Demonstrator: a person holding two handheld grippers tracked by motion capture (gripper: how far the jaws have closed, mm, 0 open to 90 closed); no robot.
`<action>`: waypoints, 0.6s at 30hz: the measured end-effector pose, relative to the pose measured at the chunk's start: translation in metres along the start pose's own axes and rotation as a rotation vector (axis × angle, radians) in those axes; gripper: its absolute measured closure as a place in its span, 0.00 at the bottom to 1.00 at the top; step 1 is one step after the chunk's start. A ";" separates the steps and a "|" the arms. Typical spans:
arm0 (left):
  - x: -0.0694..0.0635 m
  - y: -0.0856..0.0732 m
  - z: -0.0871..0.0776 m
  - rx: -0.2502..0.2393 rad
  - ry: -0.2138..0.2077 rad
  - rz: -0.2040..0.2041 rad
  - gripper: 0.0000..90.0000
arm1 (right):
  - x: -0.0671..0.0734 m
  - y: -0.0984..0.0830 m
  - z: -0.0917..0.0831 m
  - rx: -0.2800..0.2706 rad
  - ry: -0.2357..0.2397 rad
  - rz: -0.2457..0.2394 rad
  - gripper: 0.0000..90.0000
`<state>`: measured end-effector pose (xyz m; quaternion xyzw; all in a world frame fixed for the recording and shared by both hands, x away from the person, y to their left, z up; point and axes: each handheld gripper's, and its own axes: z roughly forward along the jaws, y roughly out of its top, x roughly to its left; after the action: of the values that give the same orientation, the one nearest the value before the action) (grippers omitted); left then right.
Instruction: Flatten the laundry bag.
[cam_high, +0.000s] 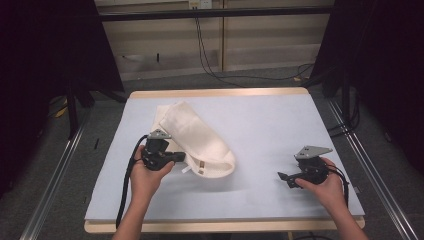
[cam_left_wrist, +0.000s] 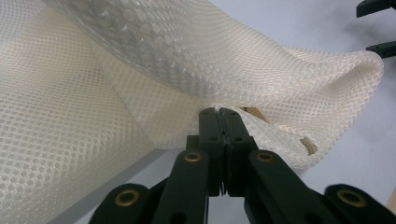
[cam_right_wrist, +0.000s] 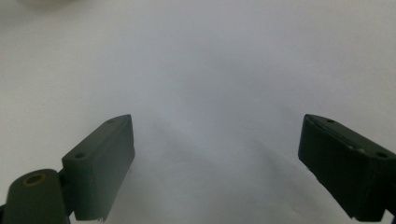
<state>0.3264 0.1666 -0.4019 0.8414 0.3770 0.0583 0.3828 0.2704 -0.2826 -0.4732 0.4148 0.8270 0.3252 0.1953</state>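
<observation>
A cream mesh bag (cam_high: 197, 137) lies on the pale grey table mat (cam_high: 265, 125), its mouth turned toward the near right. My left gripper (cam_high: 184, 158) is at the bag's near edge, shut on the mesh. In the left gripper view the two black jaws meet on a fold of the mesh bag (cam_left_wrist: 154, 70) at the left gripper (cam_left_wrist: 219, 112), and the bag's upper layer arches over them. My right gripper (cam_high: 282, 177) rests low over the mat at the right, apart from the bag. Its jaws stand wide open in the right gripper view, with nothing but bare mat between them at the right gripper (cam_right_wrist: 215, 140).
The mat covers a wooden table (cam_high: 220, 92) with its edge showing at the back and front. Black cables (cam_high: 210, 60) hang along the far wall and floor. Metal rails (cam_high: 50, 185) run along both sides of the table.
</observation>
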 end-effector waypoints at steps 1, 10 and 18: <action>-0.001 0.001 0.001 -0.003 0.002 -0.010 0.99 | 0.000 0.000 0.000 0.000 0.001 -0.001 0.11; -0.002 0.006 0.003 -0.002 0.002 -0.005 0.99 | 0.000 -0.001 0.000 0.003 0.004 0.004 0.12; -0.003 0.014 0.006 -0.002 0.002 0.006 0.99 | 0.000 -0.002 -0.001 0.002 0.001 0.006 0.12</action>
<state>0.3345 0.1554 -0.3958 0.8422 0.3746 0.0609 0.3830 0.2690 -0.2839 -0.4737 0.4175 0.8261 0.3253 0.1936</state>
